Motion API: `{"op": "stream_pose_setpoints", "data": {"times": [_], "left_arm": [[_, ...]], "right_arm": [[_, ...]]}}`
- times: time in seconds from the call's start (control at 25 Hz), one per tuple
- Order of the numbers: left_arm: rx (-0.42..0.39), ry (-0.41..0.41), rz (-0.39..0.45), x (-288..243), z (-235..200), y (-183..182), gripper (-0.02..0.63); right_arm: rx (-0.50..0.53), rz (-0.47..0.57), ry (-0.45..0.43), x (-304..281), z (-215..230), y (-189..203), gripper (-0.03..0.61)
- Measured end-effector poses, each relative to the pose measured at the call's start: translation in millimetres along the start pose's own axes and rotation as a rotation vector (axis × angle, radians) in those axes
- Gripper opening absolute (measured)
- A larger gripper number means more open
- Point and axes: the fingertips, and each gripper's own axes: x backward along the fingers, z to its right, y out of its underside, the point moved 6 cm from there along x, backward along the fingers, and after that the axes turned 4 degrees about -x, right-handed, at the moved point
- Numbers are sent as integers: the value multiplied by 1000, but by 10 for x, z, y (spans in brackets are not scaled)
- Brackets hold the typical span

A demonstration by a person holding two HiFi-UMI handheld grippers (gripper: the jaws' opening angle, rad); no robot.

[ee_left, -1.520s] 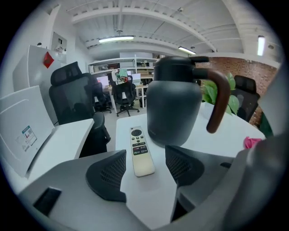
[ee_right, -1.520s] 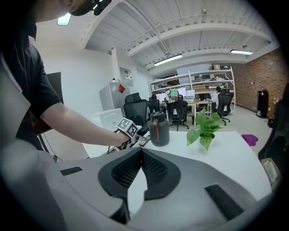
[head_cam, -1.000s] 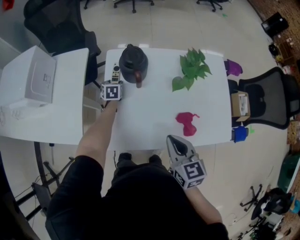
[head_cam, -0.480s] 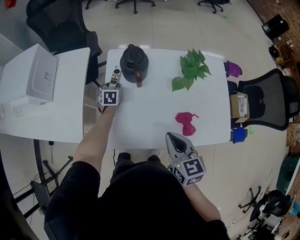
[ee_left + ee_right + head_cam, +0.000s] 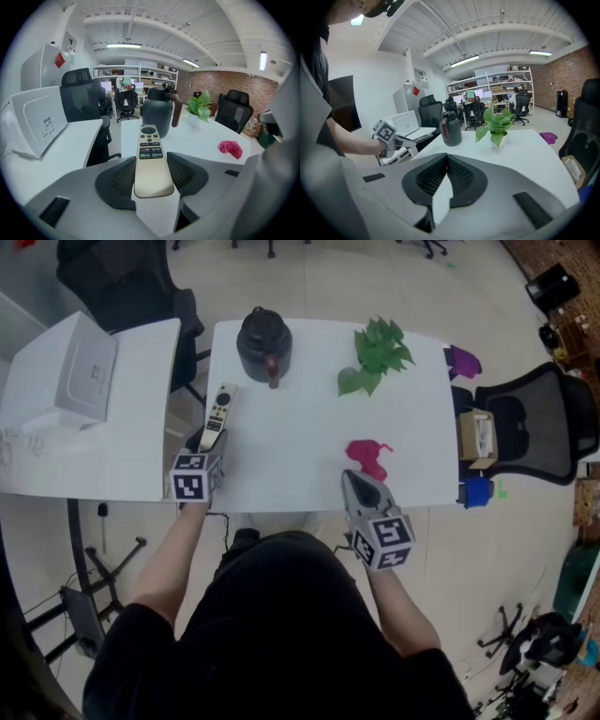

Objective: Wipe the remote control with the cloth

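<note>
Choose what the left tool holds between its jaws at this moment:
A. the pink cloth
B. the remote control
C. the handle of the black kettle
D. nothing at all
B: in the left gripper view the remote control sits gripped between the jaws of the left tool, while the pink cloth lies apart from it, further along the table.

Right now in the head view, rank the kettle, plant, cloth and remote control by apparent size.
1. plant, its leaves spread widest
2. kettle, close behind
3. cloth and remote control: unsure, since the remote is longer and the cloth broader
</note>
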Motion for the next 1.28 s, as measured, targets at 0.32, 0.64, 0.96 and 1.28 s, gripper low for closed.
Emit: {"op": "stream_pose_setpoints", "data": {"times": [0.32,0.64,0.96,1.28], "left_arm": [[-116,182,113,872,787,-183,210],[-367,320,157,1106,1478,-421,210],[-513,368,129,1044,1743,-480,210],[-607,335,132,963,1724,-535,210]], "right_arm": [[112,-183,168,-210,807,540,106],[218,-425,188,-760,1347,895,276],[172,-534,227,-909,1516,1090,149],[103,-198,138,-376,1088,353,102]]}}
